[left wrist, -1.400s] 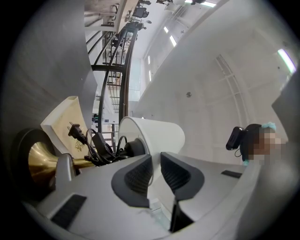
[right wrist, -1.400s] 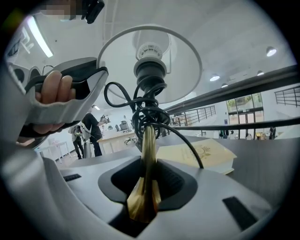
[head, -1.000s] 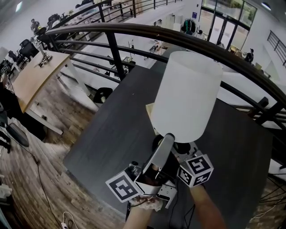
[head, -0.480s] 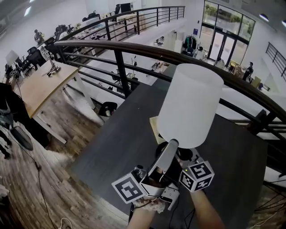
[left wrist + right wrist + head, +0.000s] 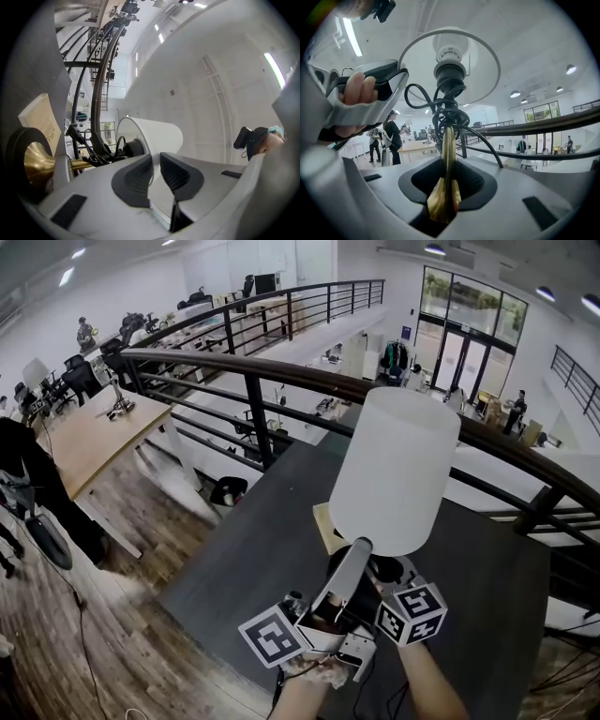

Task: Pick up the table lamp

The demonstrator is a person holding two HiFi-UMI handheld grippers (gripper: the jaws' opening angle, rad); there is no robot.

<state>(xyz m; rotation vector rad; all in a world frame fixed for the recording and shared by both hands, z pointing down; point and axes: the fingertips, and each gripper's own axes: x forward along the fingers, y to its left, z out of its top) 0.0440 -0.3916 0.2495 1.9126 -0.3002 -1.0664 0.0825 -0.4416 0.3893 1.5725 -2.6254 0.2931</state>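
Right tongs (image 5: 445, 185) clamp the stem (image 5: 448, 150) of the white-shaded brass table lamp (image 5: 394, 470); left tongs (image 5: 156, 169) pinch its shade (image 5: 161, 133) edge. That thin edge might buckle, tilting the lamp.

The left gripper (image 5: 357, 552), angled toward one o'clock, is clamped on the rim of the lamp shade (image 5: 394, 465). At its three o'clock, the right gripper (image 5: 445, 187) is closed on the brass stem (image 5: 447, 143).

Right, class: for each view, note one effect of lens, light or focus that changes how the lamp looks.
Head view: the wide lens bows the railing into an arc; the lamp shade is evenly lit. Left gripper view: black corners; the shade nearly merges with the white wall. Right gripper view: backlight darkens the cord; the brass stem glints between the jaws.
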